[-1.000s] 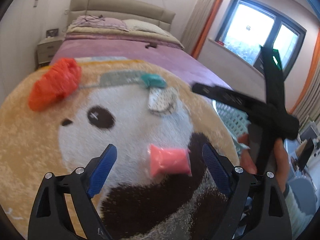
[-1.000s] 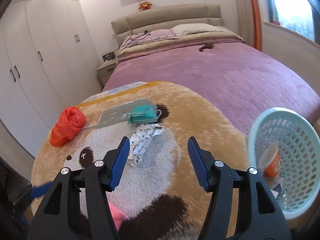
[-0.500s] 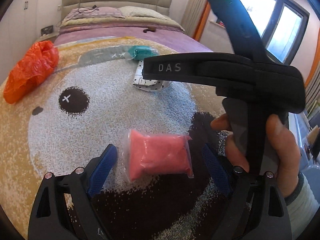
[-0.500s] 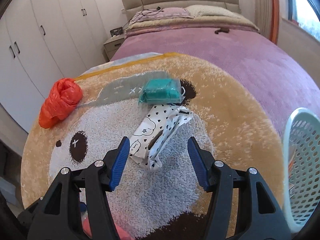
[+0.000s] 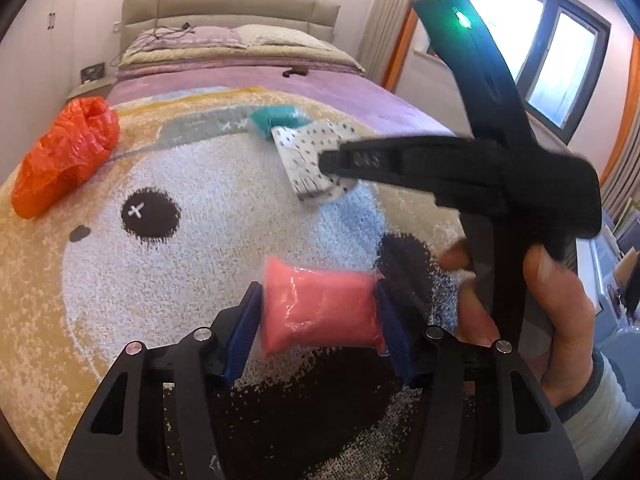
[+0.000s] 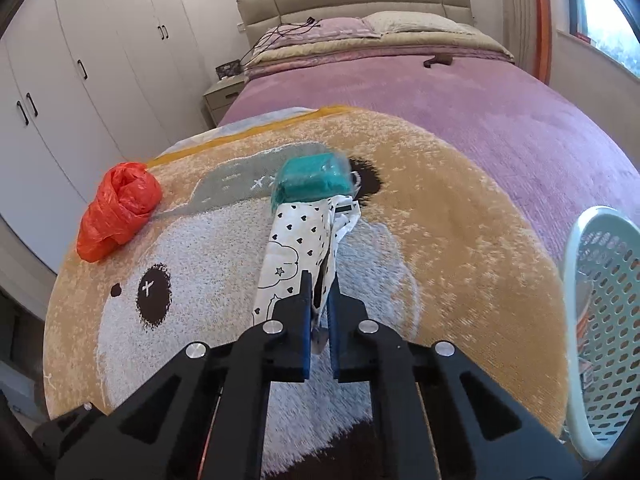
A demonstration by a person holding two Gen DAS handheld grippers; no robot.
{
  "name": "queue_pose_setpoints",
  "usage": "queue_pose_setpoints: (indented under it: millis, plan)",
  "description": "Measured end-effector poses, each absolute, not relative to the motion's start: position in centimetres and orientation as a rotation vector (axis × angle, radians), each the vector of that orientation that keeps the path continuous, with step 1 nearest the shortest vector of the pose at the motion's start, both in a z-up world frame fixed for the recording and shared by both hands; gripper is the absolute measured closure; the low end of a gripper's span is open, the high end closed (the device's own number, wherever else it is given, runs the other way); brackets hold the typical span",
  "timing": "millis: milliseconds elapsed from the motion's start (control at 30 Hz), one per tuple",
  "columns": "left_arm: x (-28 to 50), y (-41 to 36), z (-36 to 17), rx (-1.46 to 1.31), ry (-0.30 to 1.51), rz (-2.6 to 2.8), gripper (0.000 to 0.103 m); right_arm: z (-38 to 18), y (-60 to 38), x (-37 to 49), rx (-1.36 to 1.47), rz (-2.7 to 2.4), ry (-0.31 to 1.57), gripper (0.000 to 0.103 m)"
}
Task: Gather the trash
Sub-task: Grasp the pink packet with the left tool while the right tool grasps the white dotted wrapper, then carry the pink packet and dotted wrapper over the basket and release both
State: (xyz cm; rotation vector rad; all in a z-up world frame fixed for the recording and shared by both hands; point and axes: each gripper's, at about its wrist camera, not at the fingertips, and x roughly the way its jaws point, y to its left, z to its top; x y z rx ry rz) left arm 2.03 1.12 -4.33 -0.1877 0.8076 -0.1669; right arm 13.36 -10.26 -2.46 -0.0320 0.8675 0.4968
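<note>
Orange bag [image 6: 118, 212] and basket [image 6: 600, 320] flank both loaded tools.

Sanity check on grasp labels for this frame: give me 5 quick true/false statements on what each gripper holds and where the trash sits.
1. The left gripper has its jaws closed on the pink packet. True.
2. The right gripper has its jaws wide open above the rug. False: they are pinched on the white patterned wrapper.
3. The orange plastic bag lies untouched on the round bear rug. True.
4. The teal packet is already in the basket. False: it lies on the rug, at the wrapper's far end.
5. The basket stands to the right of the rug in the right wrist view. True.
</note>
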Motion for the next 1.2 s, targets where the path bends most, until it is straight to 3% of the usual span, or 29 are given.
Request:
queue_pose_setpoints:
  millis: [367, 700, 1200]
  plan:
    - [2.2, 0.0, 0.2, -0.215, 0.673, -0.238, 0.049, 2.3, -17.0, 11.6, 0.053, 0.434, 0.75, 0.099]
    - [5.2, -6.0, 4.4, -0.125, 0.571, -0.39, 0.049, 6.0, -26.0, 11.4, 0.107, 0.252, 0.642, 0.099]
    - [13.7, -17.2, 3.9, -0.006, 0.618, -0.538, 0.049, 3.3, -39.4, 14.2, 0.276, 0.004, 0.703, 0.099]
